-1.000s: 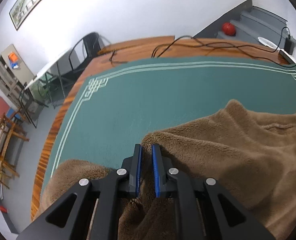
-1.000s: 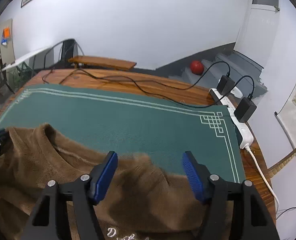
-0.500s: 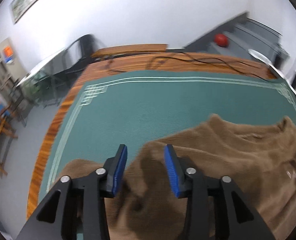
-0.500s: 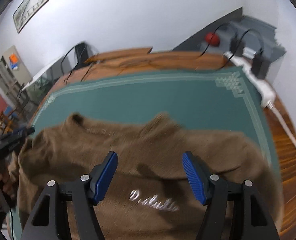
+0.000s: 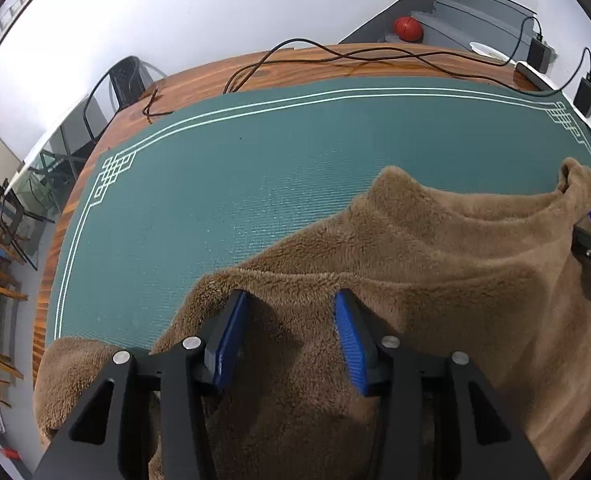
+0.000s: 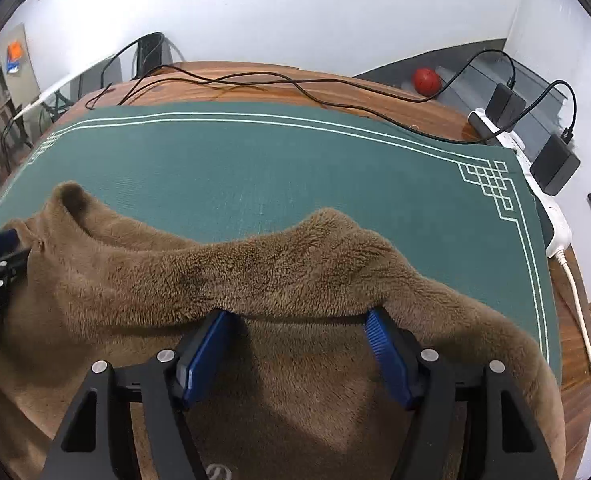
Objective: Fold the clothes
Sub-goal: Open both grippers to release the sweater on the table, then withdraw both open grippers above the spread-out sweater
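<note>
A brown fleece sweater [image 5: 435, 264] lies spread on the green mat [image 5: 255, 168], collar toward the far side. My left gripper [image 5: 291, 308] is open, its blue fingers low over the sweater's left shoulder edge. My right gripper [image 6: 301, 320] is open, its fingertips tucked just under a raised fold of the sweater [image 6: 255, 268] near the collar. White embroidered lettering shows at the bottom of the right wrist view. Each gripper shows at the edge of the other's view.
The green mat [image 6: 255, 160] covers a wooden table [image 6: 335, 92]. Black cables [image 5: 335, 56] run across its far side. A white power strip [image 6: 551, 216] with black adapters lies at the right edge. A red ball [image 6: 425, 80] sits on grey steps. Chairs stand at the left.
My left gripper has opened and let go of the sweater's shoulder. Both grippers have moved down and forward over the sweater, which now lies flatter on the mat.
</note>
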